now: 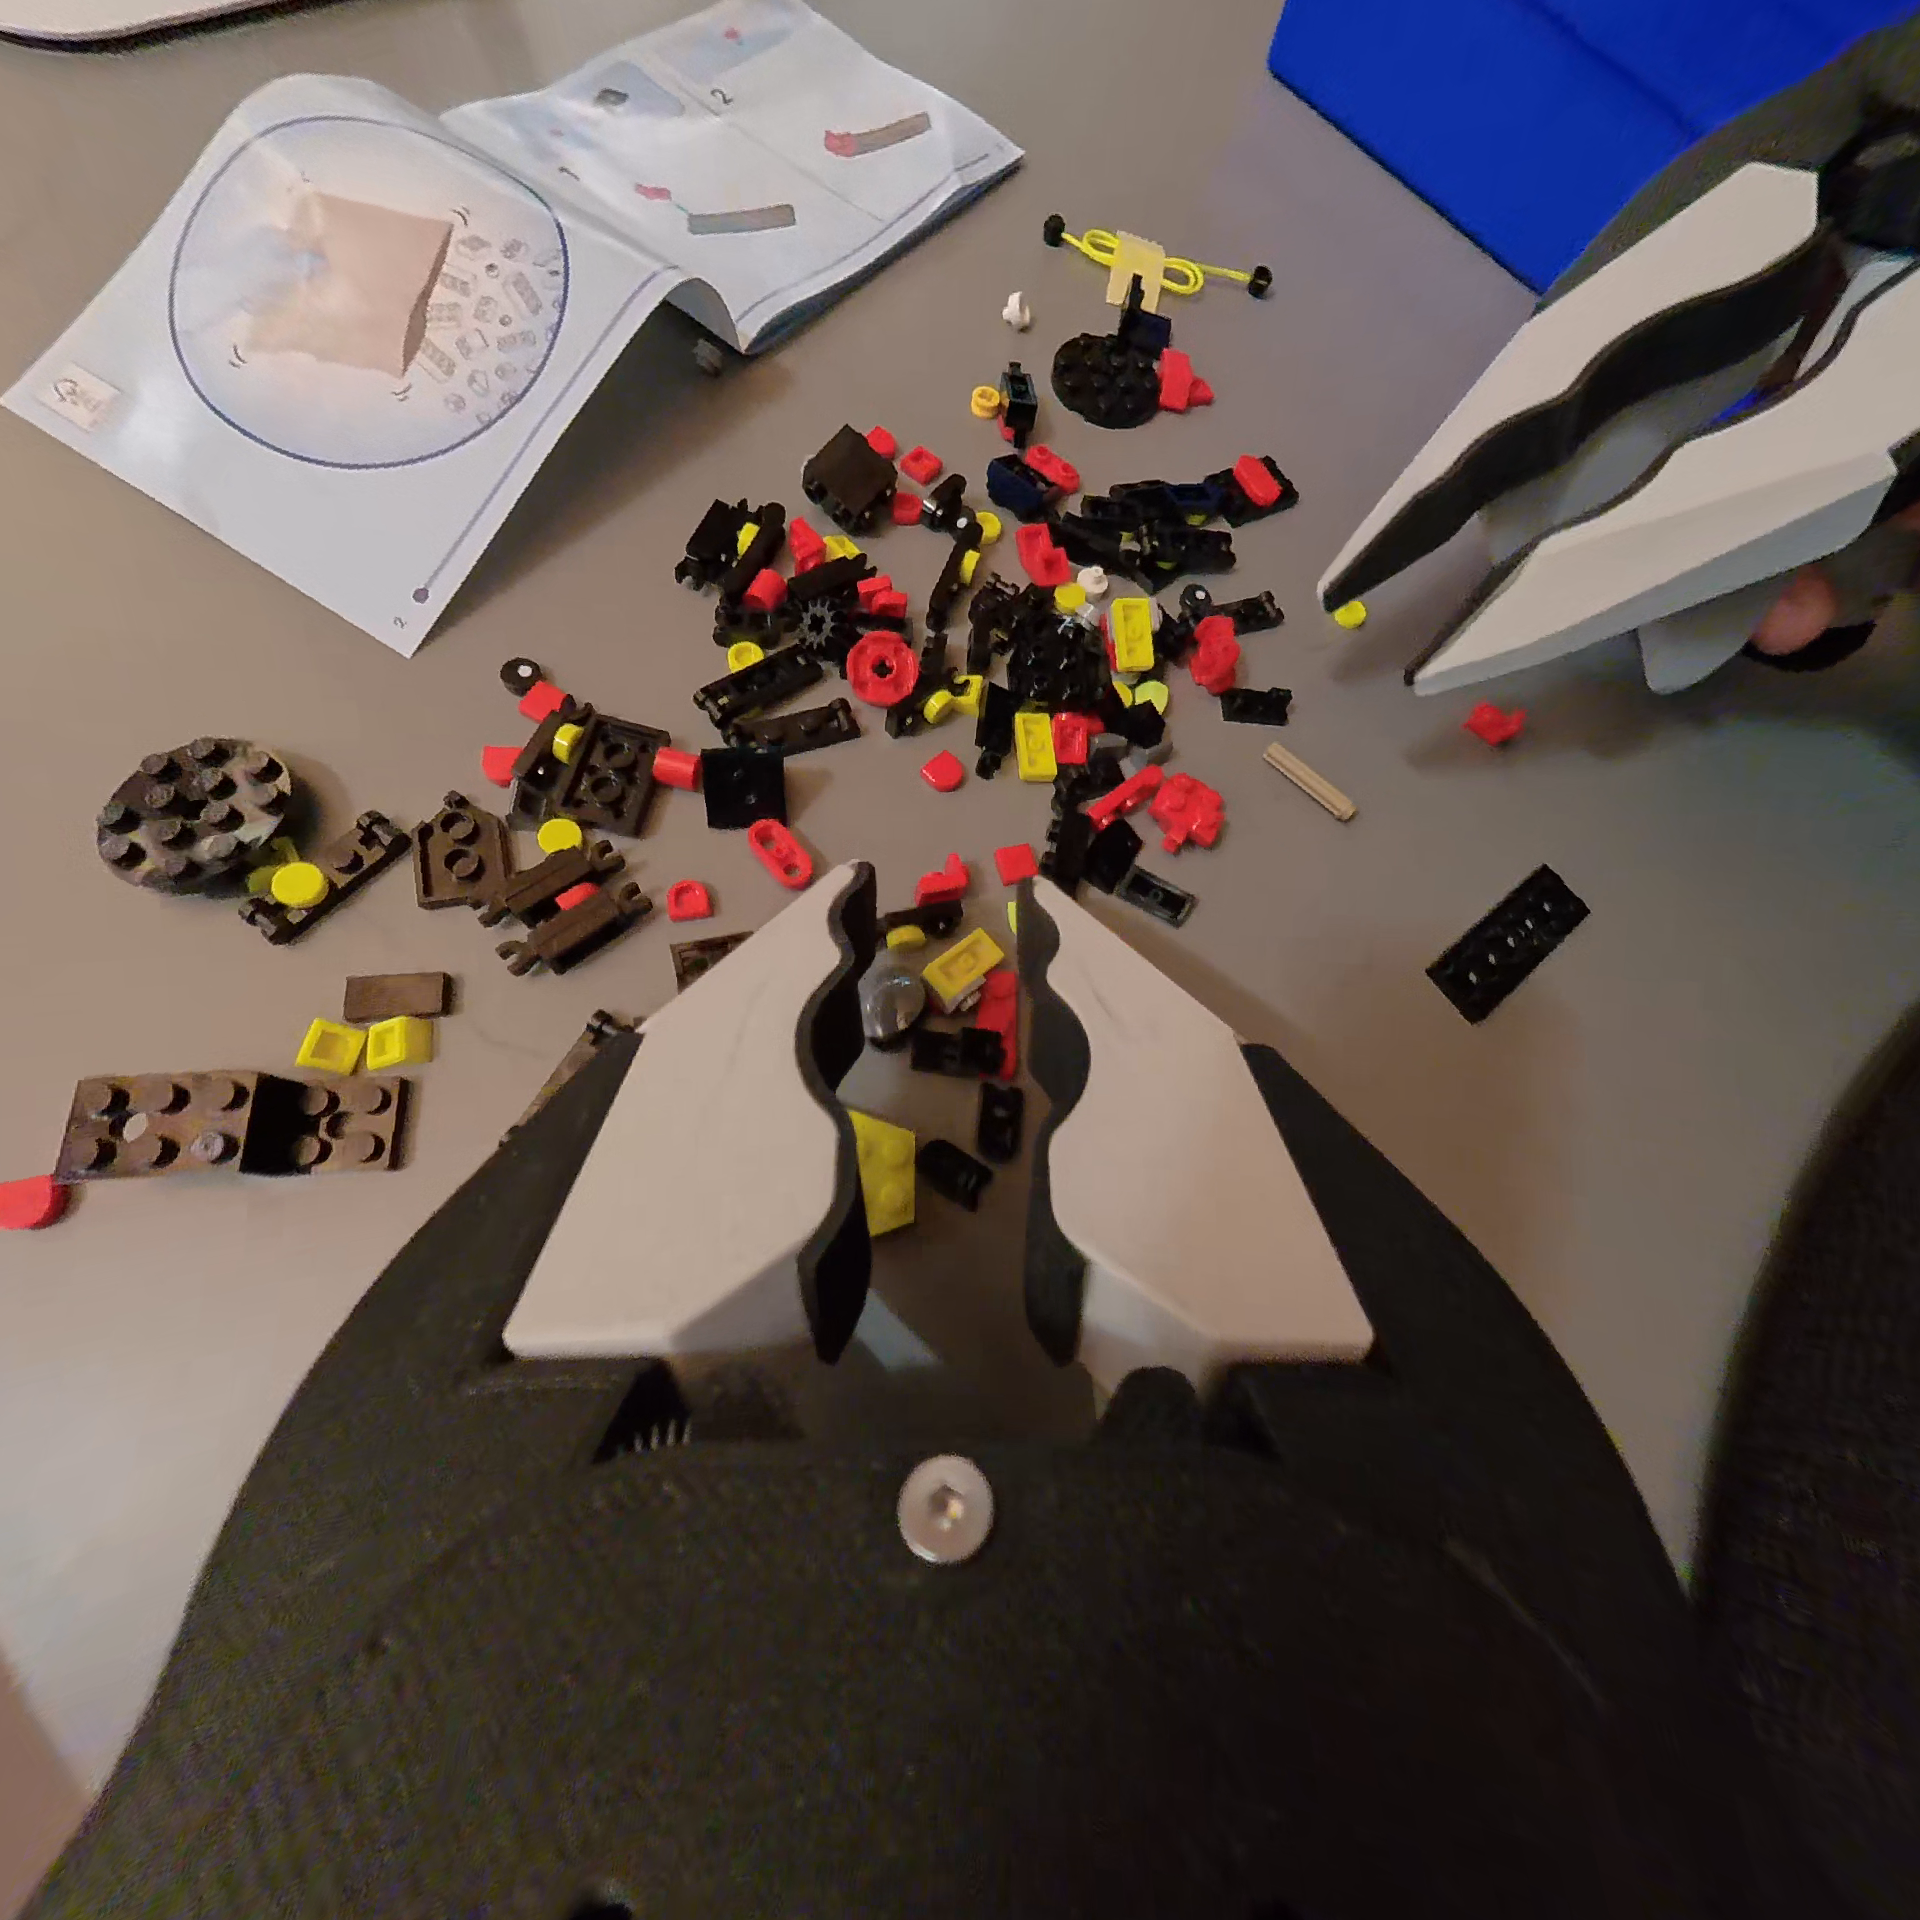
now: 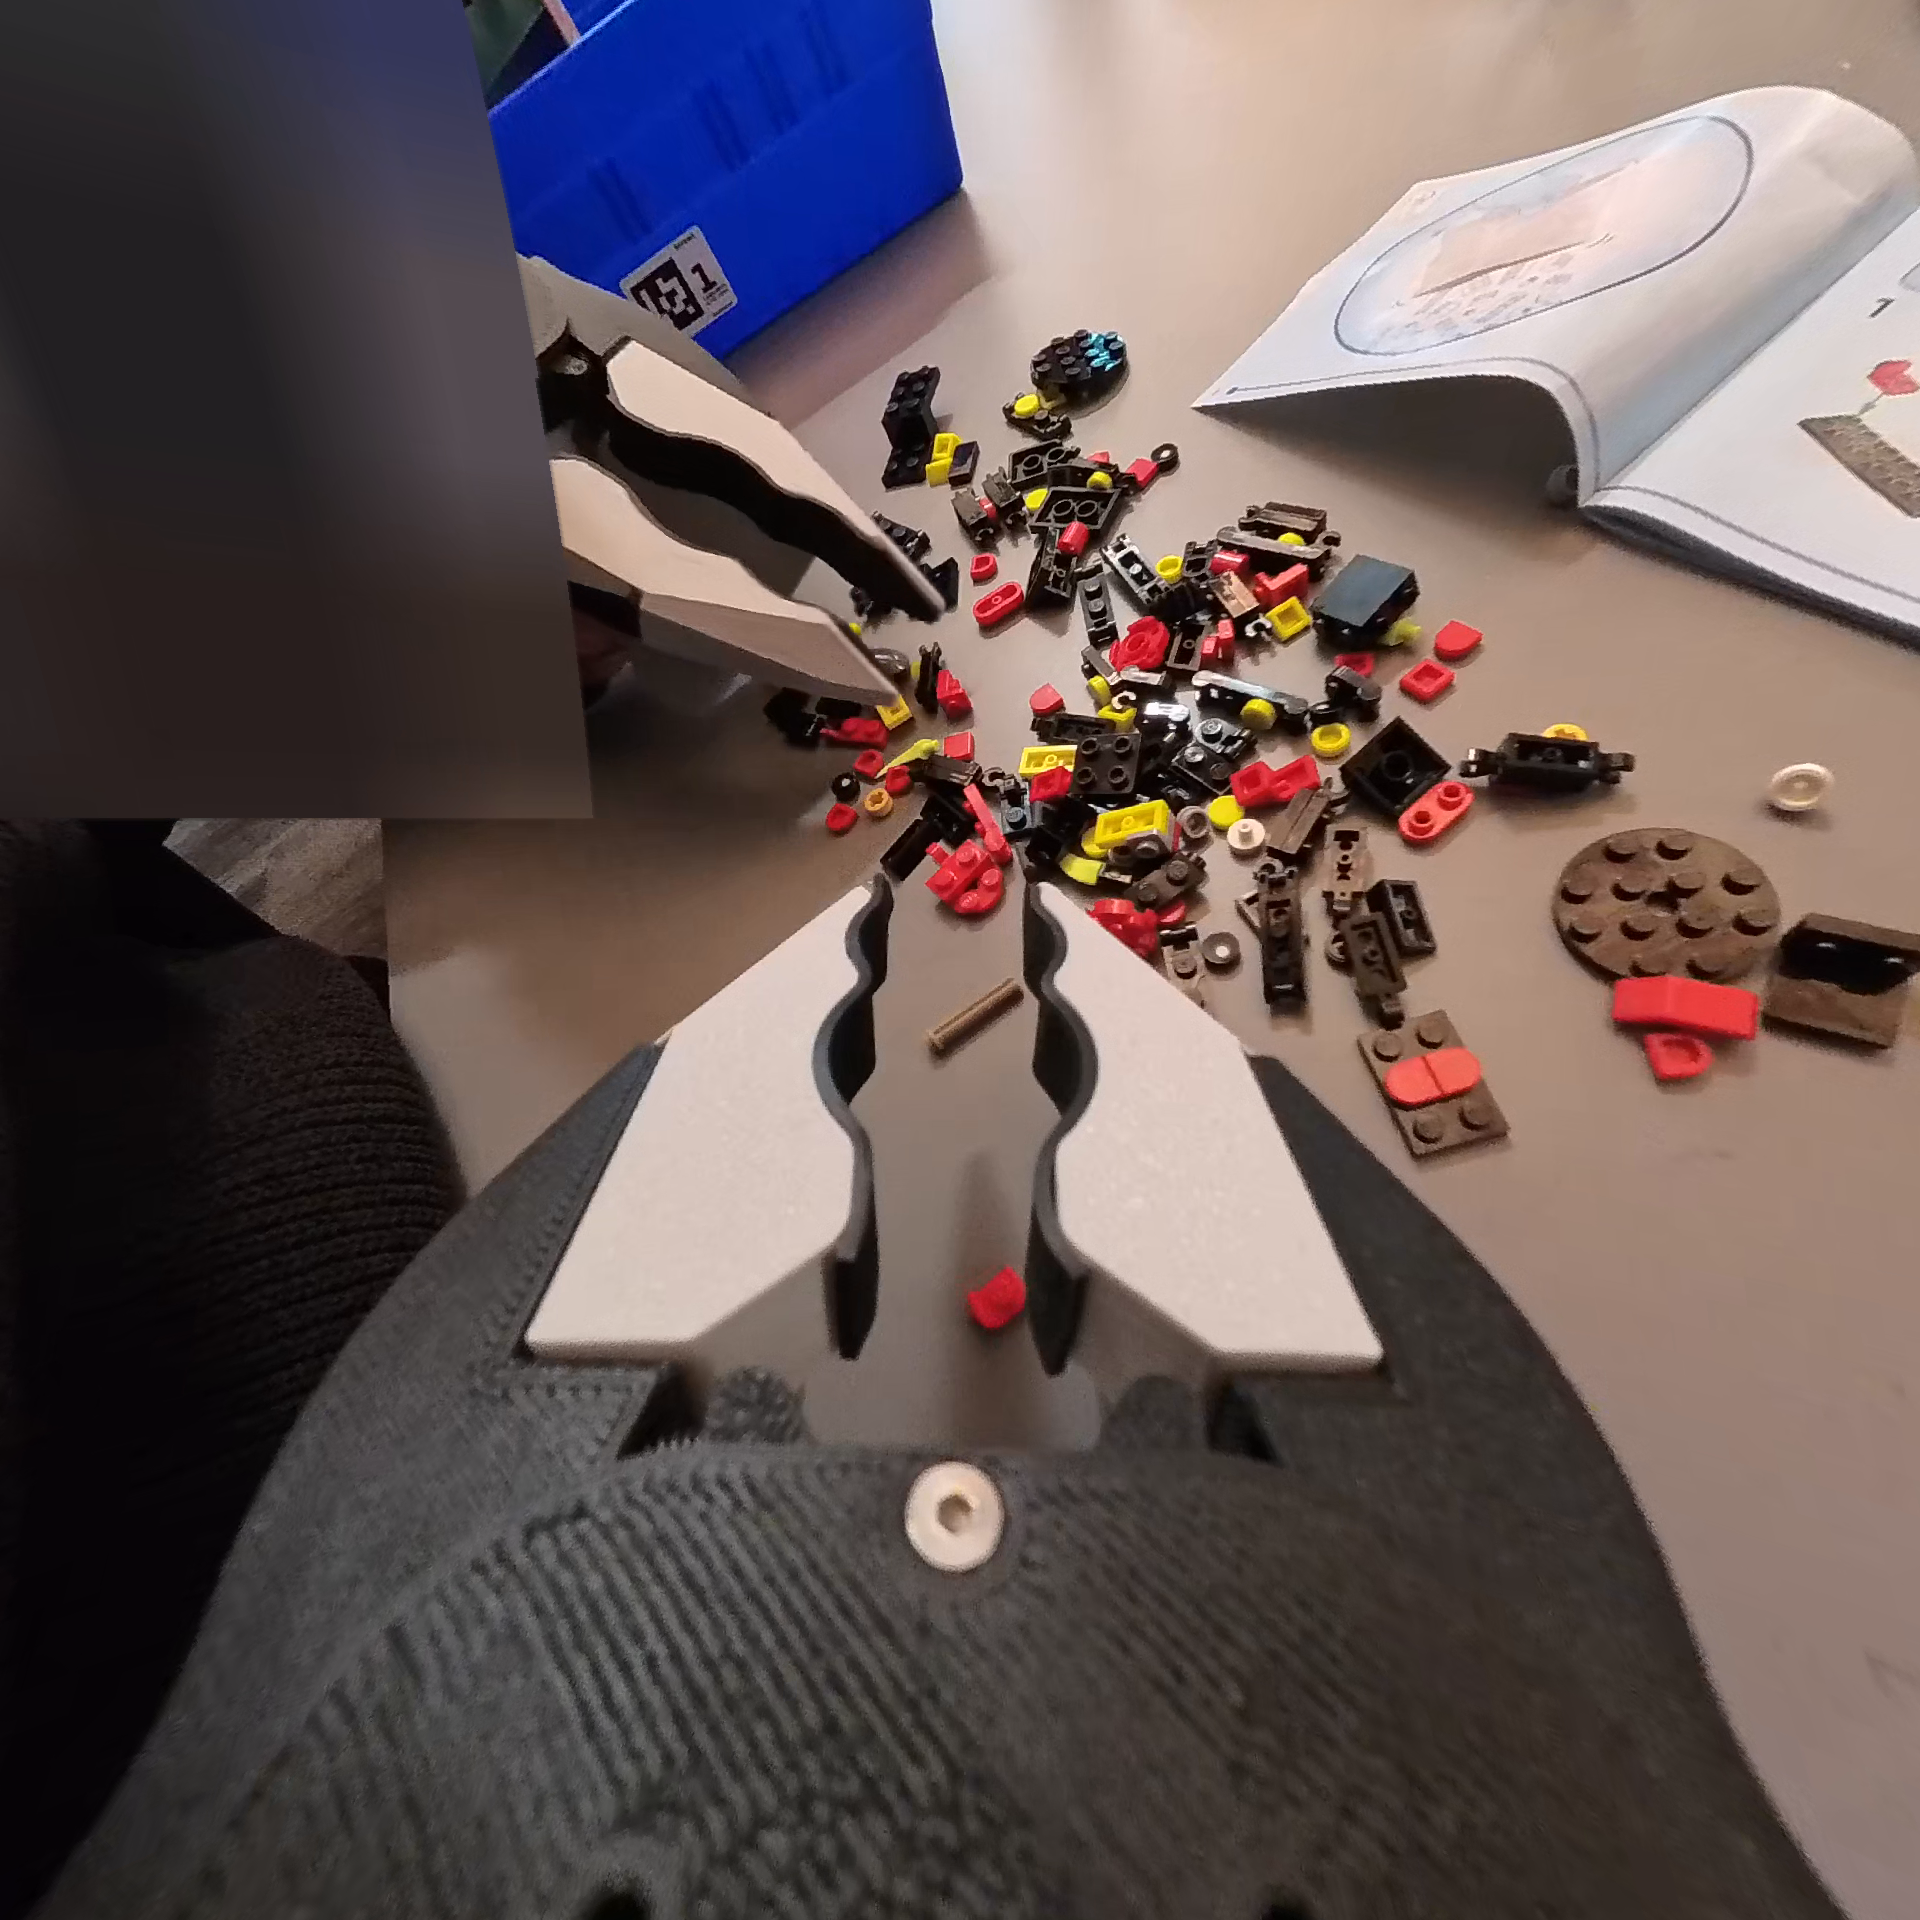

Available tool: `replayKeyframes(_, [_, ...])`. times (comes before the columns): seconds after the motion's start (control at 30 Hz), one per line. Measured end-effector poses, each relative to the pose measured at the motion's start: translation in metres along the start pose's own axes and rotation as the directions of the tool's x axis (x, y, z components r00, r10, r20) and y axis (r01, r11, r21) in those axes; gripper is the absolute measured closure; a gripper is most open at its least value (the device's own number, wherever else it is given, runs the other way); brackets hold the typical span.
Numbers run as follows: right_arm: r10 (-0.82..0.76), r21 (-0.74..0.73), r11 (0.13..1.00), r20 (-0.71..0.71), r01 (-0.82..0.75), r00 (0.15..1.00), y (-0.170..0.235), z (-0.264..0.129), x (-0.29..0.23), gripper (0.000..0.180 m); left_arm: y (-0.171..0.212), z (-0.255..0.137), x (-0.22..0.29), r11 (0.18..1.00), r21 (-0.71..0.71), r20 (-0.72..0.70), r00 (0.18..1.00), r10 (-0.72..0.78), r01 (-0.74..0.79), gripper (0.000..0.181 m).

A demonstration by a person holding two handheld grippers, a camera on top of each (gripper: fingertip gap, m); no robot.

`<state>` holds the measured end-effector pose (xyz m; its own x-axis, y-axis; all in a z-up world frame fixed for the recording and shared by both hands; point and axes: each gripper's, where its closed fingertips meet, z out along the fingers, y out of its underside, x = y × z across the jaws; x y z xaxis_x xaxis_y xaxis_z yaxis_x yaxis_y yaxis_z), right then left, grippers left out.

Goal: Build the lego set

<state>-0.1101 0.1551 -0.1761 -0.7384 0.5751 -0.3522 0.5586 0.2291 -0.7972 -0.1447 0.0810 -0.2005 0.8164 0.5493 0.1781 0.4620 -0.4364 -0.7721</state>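
Observation:
A pile of small black, red and yellow lego pieces (image 1: 987,644) lies spread on the grey table; it also shows in the right wrist view (image 2: 1143,748). My left gripper (image 1: 945,888) is open and empty over the pile's near edge, with a yellow brick (image 1: 883,1174) and a grey round piece (image 1: 891,1003) between its fingers on the table. My right gripper (image 2: 958,896) is open and empty at the pile's other side, over a tan rod (image 2: 974,1018) and a small red piece (image 2: 995,1299). Each gripper shows in the other's view (image 1: 1382,644) (image 2: 914,649).
An open instruction booklet (image 1: 364,312) (image 2: 1558,312) lies beyond the pile. A blue bin (image 1: 1507,104) (image 2: 727,156) stands at the table's far side. Round black plates (image 1: 192,816) (image 2: 1662,904), a long black plate (image 1: 234,1127) and a yellow string piece (image 1: 1153,260) lie around the pile. There is about 9 centimetres between the tips of the two grippers. The tan rod (image 2: 974,1018) sits 4 centimetres or so from the ends of my right fingers. My left wrist view (image 1: 1304,785) looks at it from another angle.

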Motion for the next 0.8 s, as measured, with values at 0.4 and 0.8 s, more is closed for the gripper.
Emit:
replayKeyframes(0.4, [0.024,0.024,0.999,-0.013,-0.023,1.000,0.000,-0.008,0.003,0.155,0.006,0.013,0.000,0.996,-0.071,0.039,0.998,0.052,-0.049,0.167])
replayKeyframes(0.8, [0.031,0.028,0.999,-0.018,-0.030,0.999,0.001,-0.010,0.004,0.156,0.007,0.015,0.000,0.994,-0.088,0.045,0.997,0.068,-0.064,0.173])
